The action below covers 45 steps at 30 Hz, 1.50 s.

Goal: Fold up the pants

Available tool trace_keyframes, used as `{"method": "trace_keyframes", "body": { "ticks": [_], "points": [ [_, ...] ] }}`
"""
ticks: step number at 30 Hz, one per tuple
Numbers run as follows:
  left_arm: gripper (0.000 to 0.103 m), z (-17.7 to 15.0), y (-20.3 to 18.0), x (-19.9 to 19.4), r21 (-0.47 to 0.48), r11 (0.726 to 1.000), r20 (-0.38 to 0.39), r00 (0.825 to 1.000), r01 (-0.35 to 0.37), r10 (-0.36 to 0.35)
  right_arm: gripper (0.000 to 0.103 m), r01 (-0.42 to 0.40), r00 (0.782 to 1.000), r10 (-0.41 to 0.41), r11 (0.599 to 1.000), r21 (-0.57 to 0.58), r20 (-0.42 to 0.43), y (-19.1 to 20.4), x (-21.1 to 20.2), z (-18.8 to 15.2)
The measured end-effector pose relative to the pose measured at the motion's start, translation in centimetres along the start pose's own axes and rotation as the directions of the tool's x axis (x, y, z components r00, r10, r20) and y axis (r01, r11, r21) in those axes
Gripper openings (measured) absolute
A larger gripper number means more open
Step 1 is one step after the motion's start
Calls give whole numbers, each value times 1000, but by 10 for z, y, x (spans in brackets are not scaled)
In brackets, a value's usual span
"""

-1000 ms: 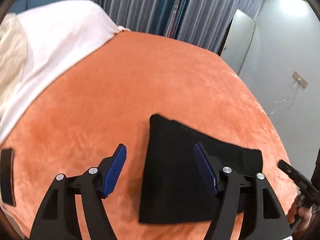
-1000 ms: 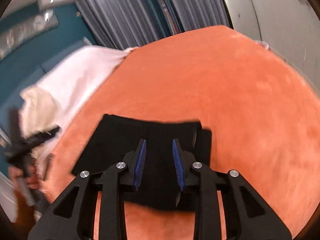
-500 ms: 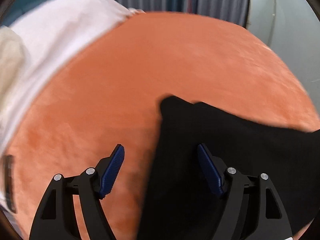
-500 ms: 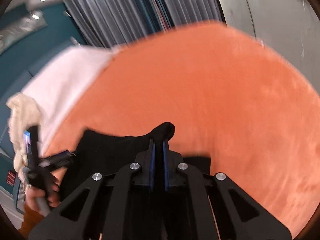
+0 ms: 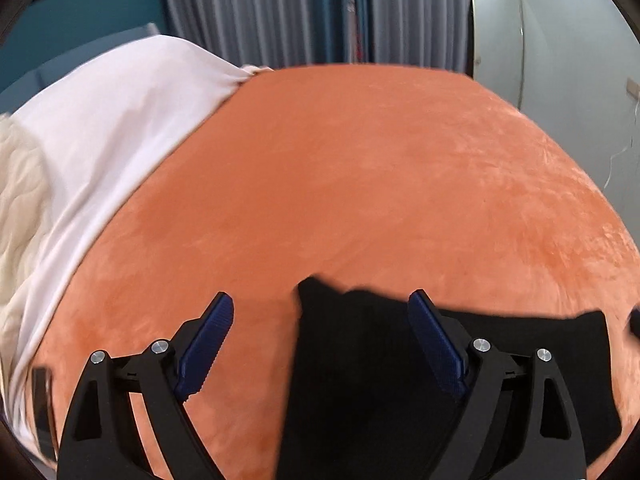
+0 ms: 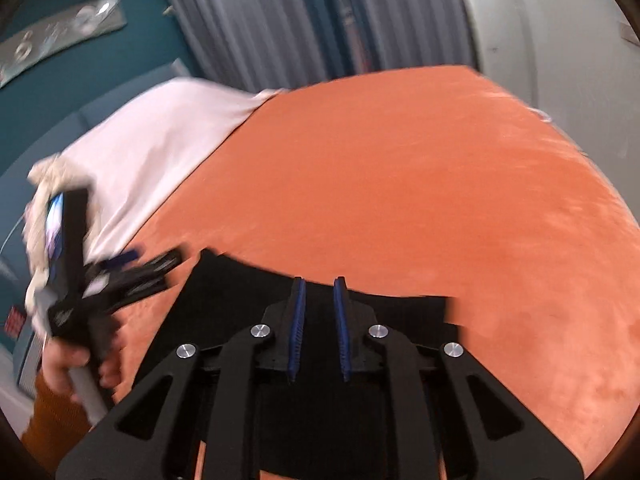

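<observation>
Ahead of me an orange velvety bedspread [image 5: 360, 184] fills most of the frame. At the left a white sheet [image 5: 120, 120] lies over it, with a cream knitted blanket [image 5: 20, 208] at the far left edge. Grey pleated curtains [image 5: 280, 12] hang across the top centre. A teal wall [image 5: 80, 28] is upper left, a pale grey wall [image 5: 580, 40] upper right.

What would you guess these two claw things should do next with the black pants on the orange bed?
Probably draw both back and leave it. The black pants lie as a compact folded bundle on the orange cover. The left gripper stands wide open over them, and the right gripper has a narrow gap with no cloth visibly pinched.
</observation>
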<state>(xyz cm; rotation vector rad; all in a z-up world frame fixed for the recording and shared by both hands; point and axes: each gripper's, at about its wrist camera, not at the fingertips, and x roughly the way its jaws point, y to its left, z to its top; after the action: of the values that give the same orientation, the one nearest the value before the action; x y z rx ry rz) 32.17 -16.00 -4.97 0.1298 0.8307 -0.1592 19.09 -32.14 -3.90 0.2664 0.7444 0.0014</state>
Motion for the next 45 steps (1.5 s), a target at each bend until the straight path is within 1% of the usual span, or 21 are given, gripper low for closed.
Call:
{"method": "trace_keyframes", "body": {
  "ticks": [2, 4, 6, 7, 8, 11, 12, 13, 14, 15, 17, 20, 23, 26, 27, 28, 30, 33, 36, 40, 45],
  "points": [
    [87, 8, -8, 52, 17, 999, -105, 993, -44, 45, 13, 32, 997, -32, 999, -4, -74, -4, 35, -2],
    [87, -1, 0, 99, 24, 994, -201, 974, -107, 110, 1, 146, 973, -143, 989, 6, -183, -30, 82, -21],
    [87, -9, 18, 122, -50, 997, -273, 961, -58, 42, 0, 68, 986, -48, 990, 120, -157, -54, 87, -32],
    [88, -7, 29, 121, -114, 993, -265, 964, -17, -14, 0, 21, 990, 7, 981, 195, -143, -59, 77, -30],
    [88, -5, 34, 118, -129, 991, -249, 968, -22, -11, 2, 12, 992, 16, 977, 214, -126, -57, 67, -26],
    [89, -4, 34, 120, -77, 995, -244, 969, -63, 42, 6, 19, 998, -14, 995, 93, -59, -38, 43, -23],
    [89, -4, 36, 118, -89, 994, -242, 970, -56, 33, 5, 82, 993, -79, 996, 39, -88, -40, 53, -28],
    [88, -2, 39, 112, -112, 993, -234, 972, -38, 11, 5, 140, 982, -136, 990, 19, -127, -51, 66, -34],
    [86, -2, 40, 105, -132, 991, -224, 974, -19, -11, 5, 148, 980, -140, 988, 47, -141, -63, 75, -41],
    [84, -2, 46, 86, -144, 990, -192, 981, 2, -30, 5, 84, 991, -65, 983, 161, -119, -77, 63, -41],
    [84, -4, 45, 51, -108, 994, -123, 992, 21, -34, 12, 69, 995, -53, 974, 217, -79, -89, 26, -42],
    [86, -26, 33, -20, -4, 999, -5, 999, 51, -51, 12, 23, 1000, -26, 991, 133, 15, -70, -30, -45],
    [88, -68, 9, -66, 84, 989, 26, 992, 122, -124, 12, -8, 1000, 9, 997, 72, -19, -53, -44, -70],
    [88, -113, -11, -58, 149, 984, -36, 995, 99, -95, 5, 130, 983, -131, 991, -18, -130, -63, -4, -99],
    [91, -128, -14, -36, 150, 986, -101, 993, 74, -59, 5, 123, 987, -123, 992, -8, -104, -68, 3, -108],
    [92, -137, -12, -27, 129, 989, -113, 992, 76, -62, 5, 100, 993, -97, 994, 34, -67, -73, -1, -111],
    [92, -139, -3, -36, 69, 994, -91, 993, 83, -77, 10, 108, 991, -101, 992, 67, -92, -66, -14, -100],
    [91, -133, -9, -52, 107, 994, -67, 997, 31, -23, 10, 117, 992, -117, 993, -17, -53, -44, -38, -98],
    [91, -139, -18, -52, 142, 990, -77, 997, -12, 23, 5, 206, 969, -214, 976, -75, -122, -46, -9, -120],
    [91, -146, -17, -63, 135, 991, -74, 997, -14, 24, 11, 173, 983, -173, 985, -1, -65, -38, -36, -112],
    [91, -147, -19, -75, 127, 992, -60, 998, -9, 17, 11, 107, 993, -107, 994, -3, -42, -23, -48, -99]
  ]
}}
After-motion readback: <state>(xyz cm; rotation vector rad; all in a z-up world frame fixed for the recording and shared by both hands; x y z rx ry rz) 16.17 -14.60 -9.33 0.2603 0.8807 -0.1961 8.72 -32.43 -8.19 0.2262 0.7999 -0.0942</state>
